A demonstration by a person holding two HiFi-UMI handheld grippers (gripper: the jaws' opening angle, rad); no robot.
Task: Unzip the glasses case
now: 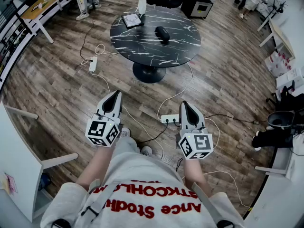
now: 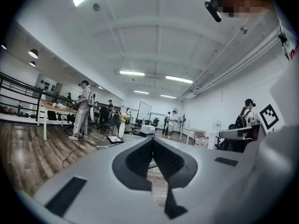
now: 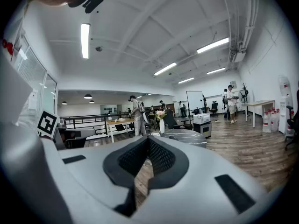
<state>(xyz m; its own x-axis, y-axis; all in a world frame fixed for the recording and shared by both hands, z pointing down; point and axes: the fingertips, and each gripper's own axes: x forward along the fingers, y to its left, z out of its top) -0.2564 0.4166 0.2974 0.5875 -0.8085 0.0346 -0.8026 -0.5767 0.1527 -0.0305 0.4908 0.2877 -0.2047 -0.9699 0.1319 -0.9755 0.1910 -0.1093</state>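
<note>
A dark oval glasses case (image 1: 162, 33) lies on the round black marble table (image 1: 180, 51) well ahead of me. I hold both grippers close to my body, far short of the table. My left gripper (image 1: 115, 95) points forward with its tips together and nothing between them; in its own view the left gripper (image 2: 152, 140) is shut. My right gripper (image 1: 185, 104) is also shut and empty, and the right gripper (image 3: 148, 139) shows its pads meeting at the tip. The table (image 3: 184, 135) shows small beyond the right jaws.
On the table stand a white vase with flowers (image 1: 142, 3) and a flat book or tablet (image 1: 131, 20). Cables and power strips (image 1: 169, 119) lie on the wooden floor between me and the table. White desks flank both sides. People stand at the back (image 2: 82, 109).
</note>
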